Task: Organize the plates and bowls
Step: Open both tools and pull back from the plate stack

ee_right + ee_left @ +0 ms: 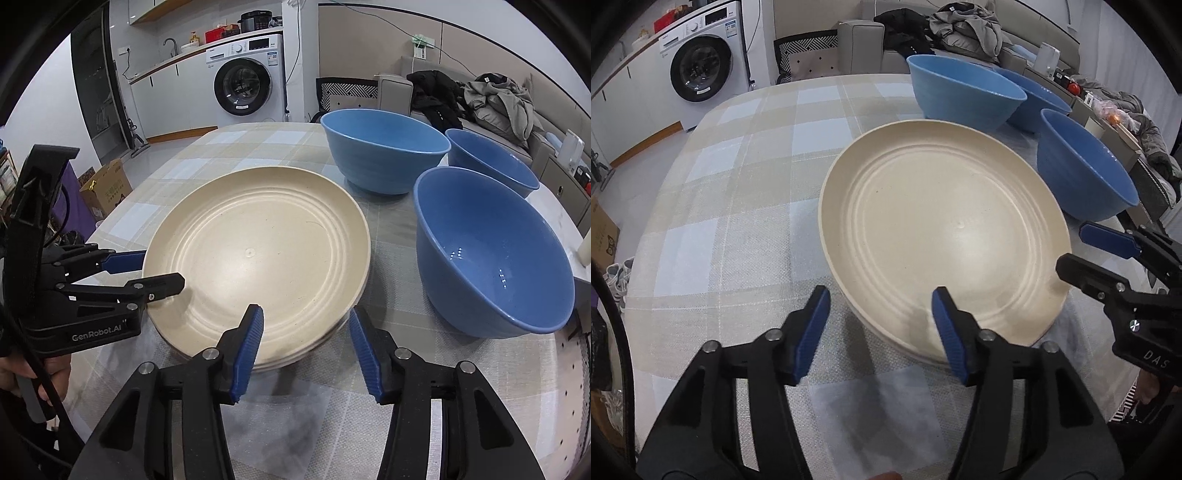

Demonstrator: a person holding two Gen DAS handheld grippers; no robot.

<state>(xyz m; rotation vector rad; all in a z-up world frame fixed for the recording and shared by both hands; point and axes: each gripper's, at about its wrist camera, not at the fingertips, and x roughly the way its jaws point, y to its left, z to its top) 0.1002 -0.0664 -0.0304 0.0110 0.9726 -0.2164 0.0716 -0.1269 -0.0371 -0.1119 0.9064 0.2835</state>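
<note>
- Left wrist view: the left claw (881,332) stands wide and holds nothing, its right pad over the near rim of the cream plate stack (942,236) just ahead; the right claw (1071,251) enters from the right, spread across the stack's right rim
- Right wrist view alone shows the stack's layered edges; the right claw (306,347) is wide and holds nothing, plates (255,258) ahead-left, and the left claw (155,269) straddles their left rim
- Three blue bowls (491,254) stand ahead-right, apart from the plates, on the checked surface (236,147)
- Washing machine (245,81) beyond, left; sofa with heaped clothes (495,99) right
- How many plates make the stack cannot be told
</note>
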